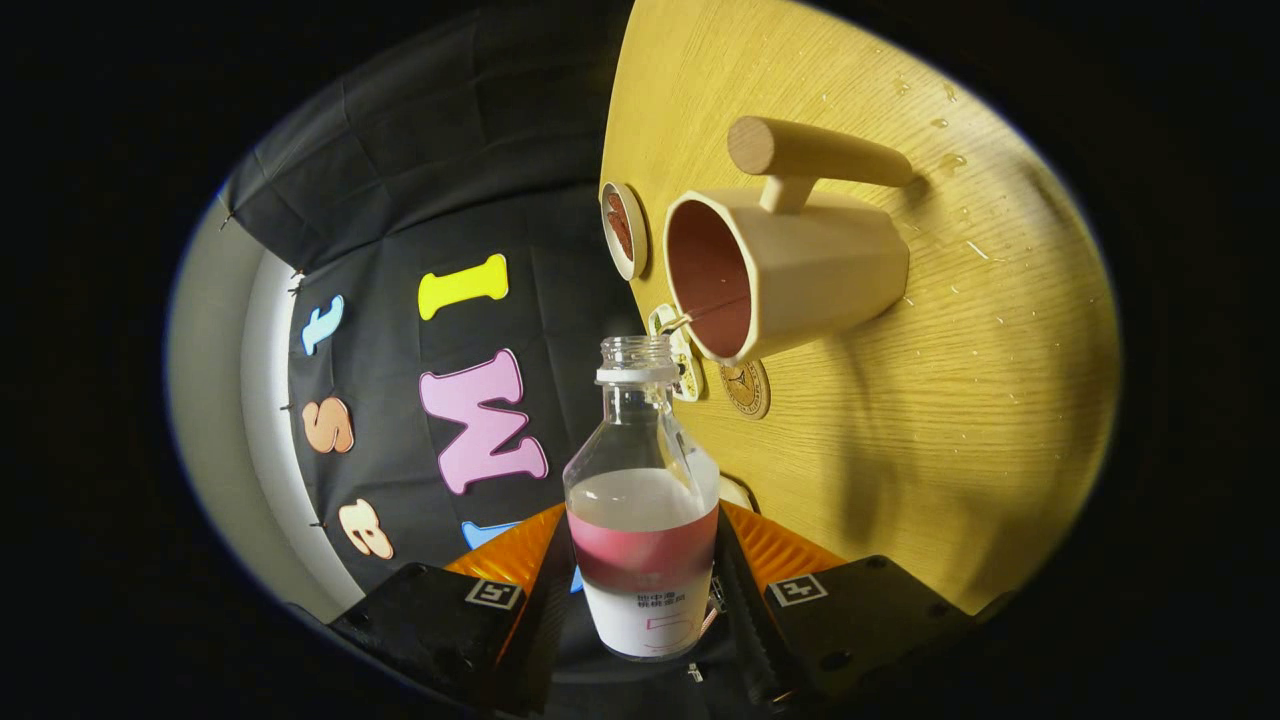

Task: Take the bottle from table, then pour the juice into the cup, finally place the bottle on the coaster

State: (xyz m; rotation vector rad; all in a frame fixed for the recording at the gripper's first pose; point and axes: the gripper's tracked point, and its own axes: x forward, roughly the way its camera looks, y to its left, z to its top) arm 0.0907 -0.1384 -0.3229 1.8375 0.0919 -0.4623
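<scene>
A clear bottle (642,500) with a pink and white label sits between my two fingers, and my gripper (645,590) is shut on it. The whole view is rolled, so the bottle is tipped toward the cup. Its uncapped mouth (637,353) points at the rim of a cream faceted cup (790,270) with a wooden peg handle (815,155). A thin stream of liquid (675,322) runs from the mouth into the cup, whose inside looks reddish. A round coaster (623,228) with a reddish centre lies on the table just beyond the cup.
The yellow wooden table (950,420) carries scattered water drops. A small round brown emblem (745,388) and a pale patterned disc (685,370) lie near the cup's rim. Black cloth wall stands behind the table edge.
</scene>
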